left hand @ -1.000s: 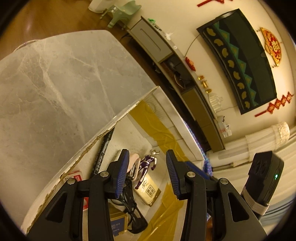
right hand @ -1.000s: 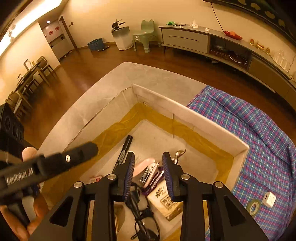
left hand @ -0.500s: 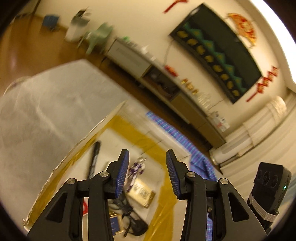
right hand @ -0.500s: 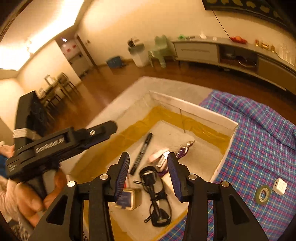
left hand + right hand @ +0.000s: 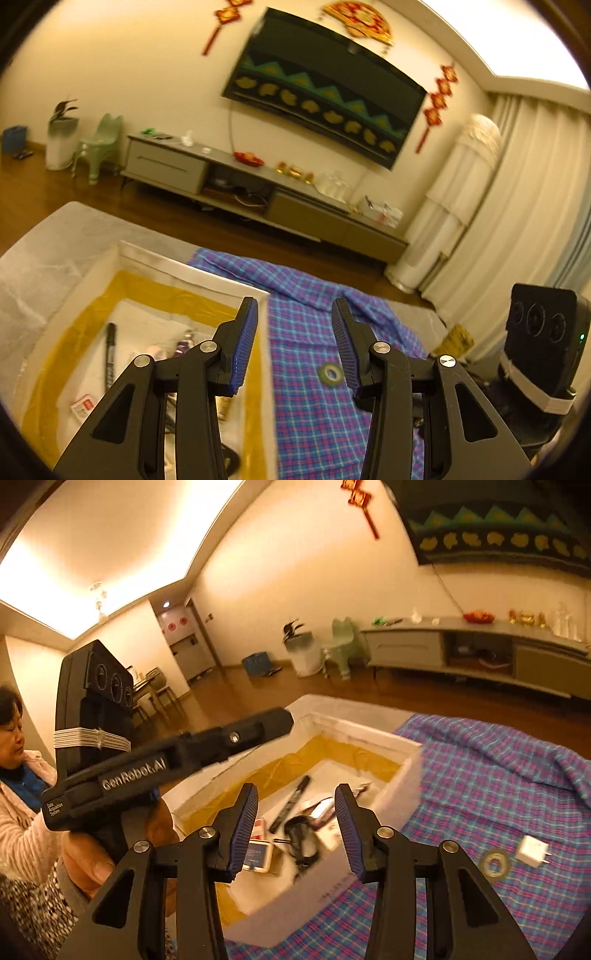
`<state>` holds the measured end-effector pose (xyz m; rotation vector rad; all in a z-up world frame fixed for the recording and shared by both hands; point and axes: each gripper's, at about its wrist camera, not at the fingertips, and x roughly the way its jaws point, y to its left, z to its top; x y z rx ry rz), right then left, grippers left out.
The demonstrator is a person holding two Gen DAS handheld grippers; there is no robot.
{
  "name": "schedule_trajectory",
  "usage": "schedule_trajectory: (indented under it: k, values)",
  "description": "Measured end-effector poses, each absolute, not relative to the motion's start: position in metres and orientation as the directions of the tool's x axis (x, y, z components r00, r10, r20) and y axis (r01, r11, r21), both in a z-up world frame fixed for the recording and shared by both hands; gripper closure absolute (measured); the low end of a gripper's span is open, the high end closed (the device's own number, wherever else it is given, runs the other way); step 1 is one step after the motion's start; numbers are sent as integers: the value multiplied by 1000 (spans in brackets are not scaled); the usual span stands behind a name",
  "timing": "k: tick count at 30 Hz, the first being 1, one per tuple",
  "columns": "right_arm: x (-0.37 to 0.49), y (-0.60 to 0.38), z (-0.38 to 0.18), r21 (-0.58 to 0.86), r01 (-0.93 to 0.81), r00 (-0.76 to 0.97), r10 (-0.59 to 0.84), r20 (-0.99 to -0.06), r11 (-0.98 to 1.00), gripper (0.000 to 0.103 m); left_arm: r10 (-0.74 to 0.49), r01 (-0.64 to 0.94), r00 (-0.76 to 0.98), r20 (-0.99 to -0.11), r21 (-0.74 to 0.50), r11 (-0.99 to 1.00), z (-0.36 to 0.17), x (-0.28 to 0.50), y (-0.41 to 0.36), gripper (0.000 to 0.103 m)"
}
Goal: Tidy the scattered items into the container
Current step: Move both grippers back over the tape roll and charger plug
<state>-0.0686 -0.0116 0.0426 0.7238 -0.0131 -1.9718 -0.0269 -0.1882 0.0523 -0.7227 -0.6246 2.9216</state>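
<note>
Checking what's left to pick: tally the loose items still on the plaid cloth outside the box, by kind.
Tape roll: 1
White charger plug: 1
Total: 2, both on the plaid cloth beside the box.

A white foam box [image 5: 399,797], open at the top and lined inside with yellow-brown tape, is seen resting partly on a blue-and-purple checked cloth [image 5: 498,794]. Inside the box a black marker [image 5: 290,805] is laid diagonally, with black glasses [image 5: 303,840] beside it, a small blue-labelled carton [image 5: 258,854] near the box's front wall, and a red-and-white packet [image 5: 83,404]. Outside the box, on the cloth, a roll of green tape [image 5: 495,864] is laid flat, and a white plug adapter [image 5: 532,850] is set just beside it.
</note>
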Motion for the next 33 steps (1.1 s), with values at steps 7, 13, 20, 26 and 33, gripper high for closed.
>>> schedule_trajectory:
  k: [7, 13, 20, 26, 33]
  values:
    - [-78, 36, 23, 297, 752, -390, -761, -519, -589, 58, 193, -11, -857, -478, -356, -934, 44, -40, -151, 59]
    - [-93, 75, 0, 297, 690, -427, -703, -569, -660, 58, 220, -53, -817, -533, -312, -949, 27, -52, -114, 59]
    - [-103, 113, -29, 218, 631, -473, -592, -652, -744, 58, 240, -80, -745, -622, -274, -959, -5, -69, -78, 57]
    - [-127, 136, -53, 276, 560, -450, -566, -691, -781, 57, 243, -106, -690, -682, -237, -966, -34, -86, -52, 53]
    - [-156, 138, -58, 235, 551, -455, -525, -719, -800, 46, 241, -108, -635, -734, -225, -968, -64, -119, -34, 52]
